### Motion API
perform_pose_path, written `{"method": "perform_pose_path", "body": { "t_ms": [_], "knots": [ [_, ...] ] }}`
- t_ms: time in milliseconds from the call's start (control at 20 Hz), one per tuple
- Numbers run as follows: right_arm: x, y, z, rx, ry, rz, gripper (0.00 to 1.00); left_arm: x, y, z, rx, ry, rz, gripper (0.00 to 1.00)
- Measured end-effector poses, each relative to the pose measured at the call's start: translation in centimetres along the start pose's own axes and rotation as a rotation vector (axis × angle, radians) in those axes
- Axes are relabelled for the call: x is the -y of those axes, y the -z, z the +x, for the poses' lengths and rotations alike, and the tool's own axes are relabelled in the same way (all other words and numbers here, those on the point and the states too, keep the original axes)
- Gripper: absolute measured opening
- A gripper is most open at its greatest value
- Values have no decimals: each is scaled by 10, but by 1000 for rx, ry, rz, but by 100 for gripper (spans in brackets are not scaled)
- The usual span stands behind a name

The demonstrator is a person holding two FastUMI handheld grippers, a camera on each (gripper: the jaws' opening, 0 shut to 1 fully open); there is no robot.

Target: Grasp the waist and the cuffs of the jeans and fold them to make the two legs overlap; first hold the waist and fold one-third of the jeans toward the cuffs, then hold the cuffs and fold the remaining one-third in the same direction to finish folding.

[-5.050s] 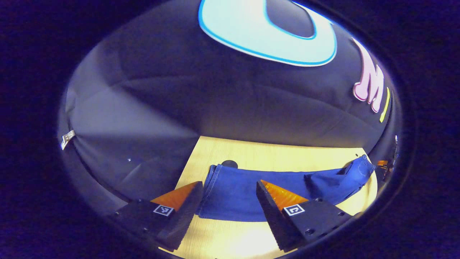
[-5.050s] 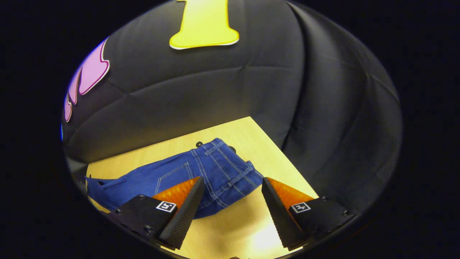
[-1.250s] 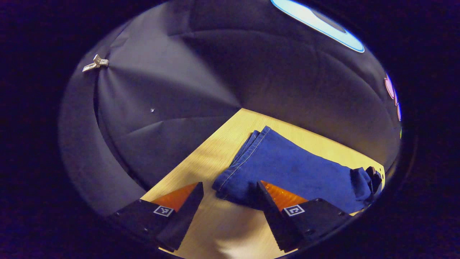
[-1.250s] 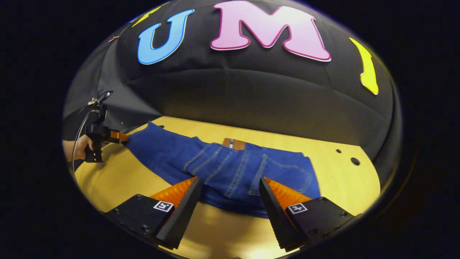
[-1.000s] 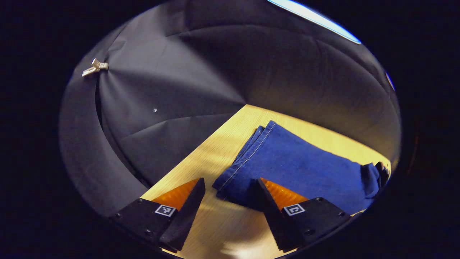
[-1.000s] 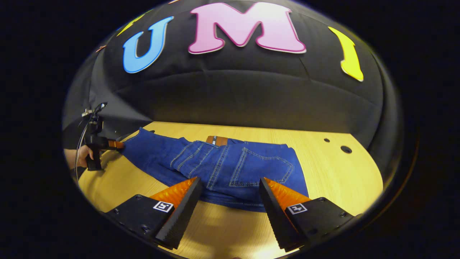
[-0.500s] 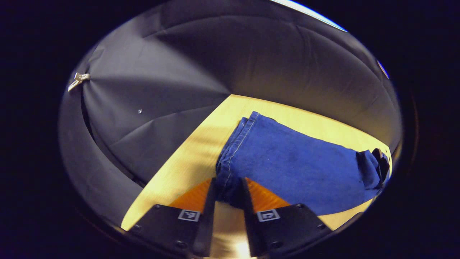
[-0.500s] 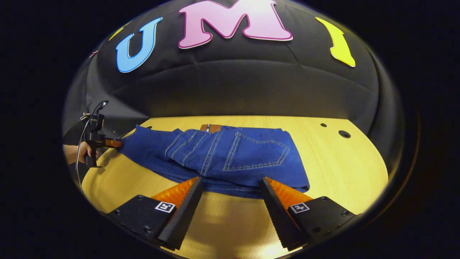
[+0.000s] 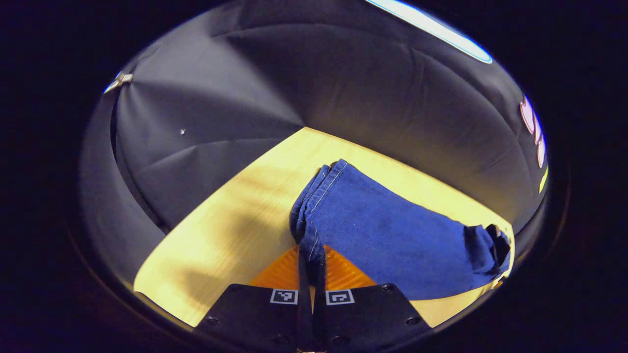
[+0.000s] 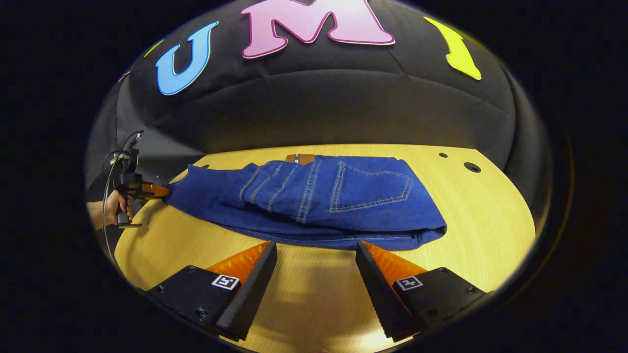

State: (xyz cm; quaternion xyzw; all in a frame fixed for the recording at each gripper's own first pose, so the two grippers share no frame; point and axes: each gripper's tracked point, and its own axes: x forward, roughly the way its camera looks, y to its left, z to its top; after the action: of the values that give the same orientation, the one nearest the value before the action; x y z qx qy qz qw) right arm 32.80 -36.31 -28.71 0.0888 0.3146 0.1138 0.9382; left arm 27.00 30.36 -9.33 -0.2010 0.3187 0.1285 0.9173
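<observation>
Blue jeans [image 10: 314, 196] lie lengthwise on the wooden table [image 10: 481, 211], waist and back pocket to the right in the right gripper view, legs running left. My left gripper [image 9: 310, 260] is shut on the cuffs [image 9: 309, 220] at their near corner, and the leg cloth [image 9: 392, 230] stretches away to the right. Far off in the right gripper view, that same gripper [image 10: 147, 190] shows at the cuff end, held by a hand [image 10: 112, 207]. My right gripper [image 10: 316, 264] stands open just short of the waist's near edge, nothing between its fingers.
Black cloth walls close in behind the table and on its left side. Two small holes [image 10: 472, 167] mark the tabletop right of the waist. Bare wood [image 9: 221, 230] lies left of the cuffs and in front of the jeans.
My left gripper has gone from open beside the cuffs to shut on them, bunching the hem. My right gripper has backed off a little from the waist and stays open.
</observation>
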Motion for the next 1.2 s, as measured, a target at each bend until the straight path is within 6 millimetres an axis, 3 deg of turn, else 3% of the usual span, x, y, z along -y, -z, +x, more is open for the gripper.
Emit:
{"method": "perform_pose_path", "body": {
  "t_ms": [50,200,350,450,650,750,1000,1200],
  "knots": [
    [0,-6,-6,10,7,4,94,1,-6,0,14,3,-39,6],
    [18,-21,-11,37,47,-1,99,17,-42,-18,134,69,-132,6],
    [39,-32,-20,45,94,18,99,57,-68,-48,187,148,-145,6],
    [50,-37,-30,51,118,30,99,93,-79,-72,212,198,-101,6],
    [80,-48,-53,63,168,30,99,188,-99,-130,272,298,13,6],
    [99,-52,-65,65,202,34,99,236,-104,-148,295,325,52,6],
    [145,-66,-98,88,264,71,99,377,-75,-174,251,440,158,6],
    [184,-76,-132,115,329,115,99,474,-18,-163,149,541,171,6]
  ]
}}
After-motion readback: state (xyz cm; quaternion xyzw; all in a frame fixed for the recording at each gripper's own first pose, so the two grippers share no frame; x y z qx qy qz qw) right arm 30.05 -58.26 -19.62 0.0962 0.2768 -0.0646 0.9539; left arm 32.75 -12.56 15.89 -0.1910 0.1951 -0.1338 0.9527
